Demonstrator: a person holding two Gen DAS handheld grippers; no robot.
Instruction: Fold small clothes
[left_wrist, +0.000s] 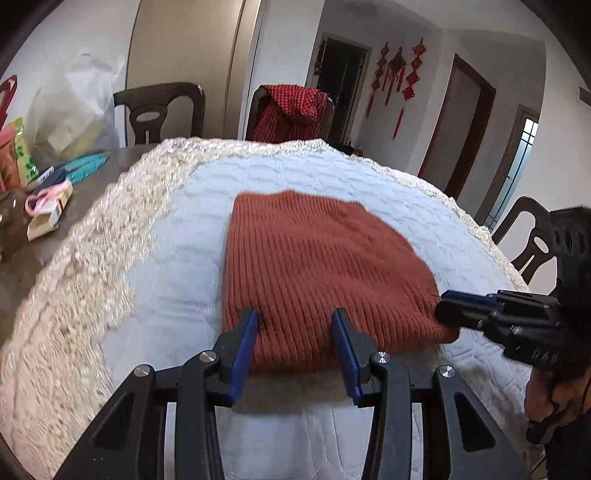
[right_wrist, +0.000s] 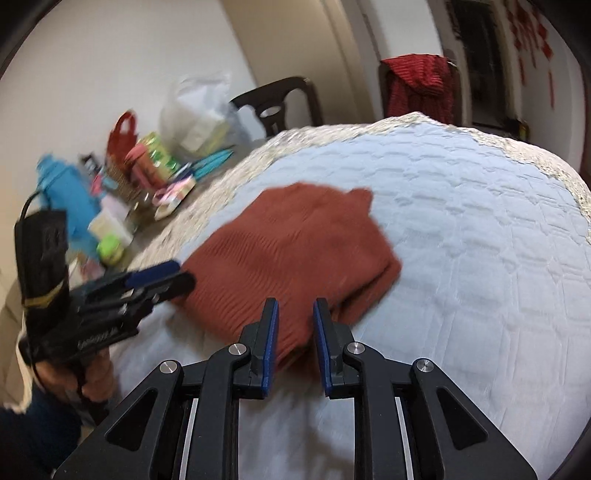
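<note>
In the left wrist view, the rust-red ribbed knit garment (left_wrist: 321, 273) lies folded on the pale blue quilted cloth (left_wrist: 177, 280), its near edge between the spread, released fingers of the left gripper (left_wrist: 297, 321), while the right gripper (left_wrist: 448, 308) touches its right near corner. In the right wrist view, the right gripper (right_wrist: 295, 314) stands parted with the garment's (right_wrist: 291, 240) near corner between its 2 fingers, and the left gripper (right_wrist: 173, 277) sits at the garment's left edge.
</note>
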